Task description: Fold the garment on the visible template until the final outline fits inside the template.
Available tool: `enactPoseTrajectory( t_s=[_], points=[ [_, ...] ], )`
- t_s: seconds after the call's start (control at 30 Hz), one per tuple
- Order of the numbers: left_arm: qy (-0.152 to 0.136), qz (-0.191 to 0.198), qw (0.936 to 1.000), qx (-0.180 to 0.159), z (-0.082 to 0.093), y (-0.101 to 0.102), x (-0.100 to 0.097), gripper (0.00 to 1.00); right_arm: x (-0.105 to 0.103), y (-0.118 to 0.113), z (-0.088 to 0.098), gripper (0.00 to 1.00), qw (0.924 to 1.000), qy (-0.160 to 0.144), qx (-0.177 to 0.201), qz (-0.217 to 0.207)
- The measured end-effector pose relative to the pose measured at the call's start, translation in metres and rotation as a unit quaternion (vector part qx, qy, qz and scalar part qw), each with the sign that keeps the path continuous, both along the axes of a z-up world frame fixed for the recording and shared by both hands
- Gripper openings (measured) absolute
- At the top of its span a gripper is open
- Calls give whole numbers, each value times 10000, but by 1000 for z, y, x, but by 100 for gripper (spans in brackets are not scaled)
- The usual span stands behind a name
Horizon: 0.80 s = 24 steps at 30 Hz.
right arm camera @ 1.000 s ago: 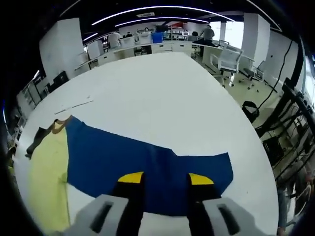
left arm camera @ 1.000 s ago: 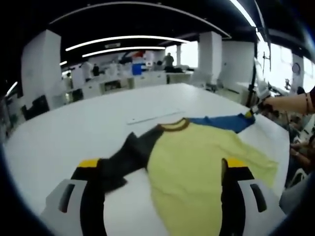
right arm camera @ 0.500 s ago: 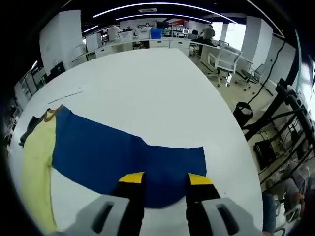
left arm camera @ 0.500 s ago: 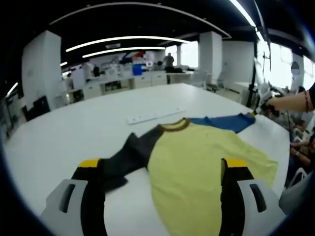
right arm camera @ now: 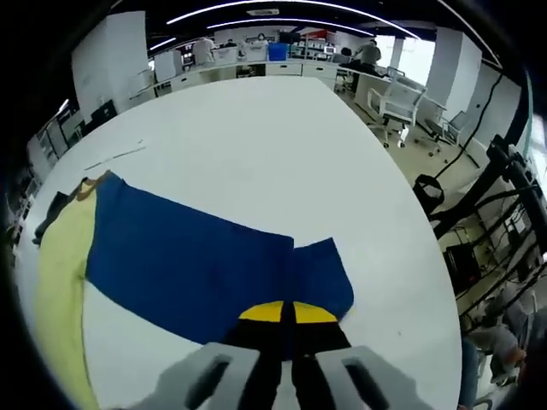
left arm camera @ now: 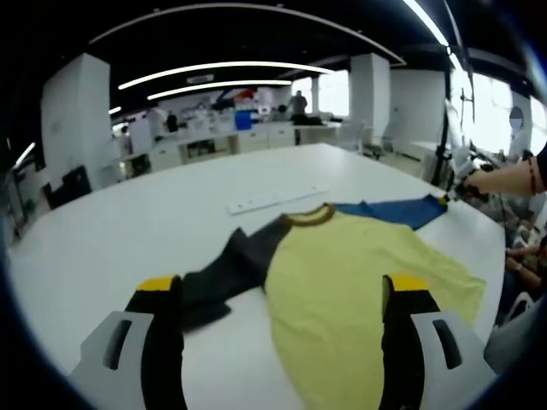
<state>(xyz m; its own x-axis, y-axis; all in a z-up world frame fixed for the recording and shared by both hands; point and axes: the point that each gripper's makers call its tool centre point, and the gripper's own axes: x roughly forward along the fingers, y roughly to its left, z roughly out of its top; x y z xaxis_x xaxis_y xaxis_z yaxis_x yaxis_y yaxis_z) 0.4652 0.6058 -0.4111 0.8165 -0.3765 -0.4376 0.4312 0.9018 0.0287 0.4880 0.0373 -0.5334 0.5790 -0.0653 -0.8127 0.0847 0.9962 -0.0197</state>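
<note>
Now my right gripper (right arm camera: pixel 285 314) pinches the blue sleeve's (right arm camera: pixel 197 260) cuff near the table's (right arm camera: pixel 248 154) right edge, my left gripper (left arm camera: pixel 282 295) gapes empty over the yellow garment (left arm camera: pixel 359 273), so next I'd carry the sleeve inward across it.

Bright ceiling strip lights (left arm camera: pixel 214 68); window (left arm camera: pixel 479 120) glare at right; fisheye bending edges; slight softness overall.
</note>
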Motion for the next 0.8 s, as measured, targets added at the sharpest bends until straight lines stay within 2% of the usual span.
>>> enactPoseTrajectory(
  t_s=[0.17, 0.23, 0.6, 0.8],
  points=[
    [8, 4, 10000, -6, 0, 0, -3, 94, -3, 1, 3, 0, 9998, 52, 169, -116],
    [4, -9, 10000, -4, 0, 0, -4, 94, -7, 3, 5, 0, 9994, 172, 255, -182],
    [-18, -197, 9998, 40, -2, -6, -12, 97, -5, 12, 26, 0, 9993, 88, 326, -177],
    [-5, -338, 9993, 161, -2, -7, -20, 99, -2, 28, 38, 0, 9992, 11, 397, -39]
  ],
)
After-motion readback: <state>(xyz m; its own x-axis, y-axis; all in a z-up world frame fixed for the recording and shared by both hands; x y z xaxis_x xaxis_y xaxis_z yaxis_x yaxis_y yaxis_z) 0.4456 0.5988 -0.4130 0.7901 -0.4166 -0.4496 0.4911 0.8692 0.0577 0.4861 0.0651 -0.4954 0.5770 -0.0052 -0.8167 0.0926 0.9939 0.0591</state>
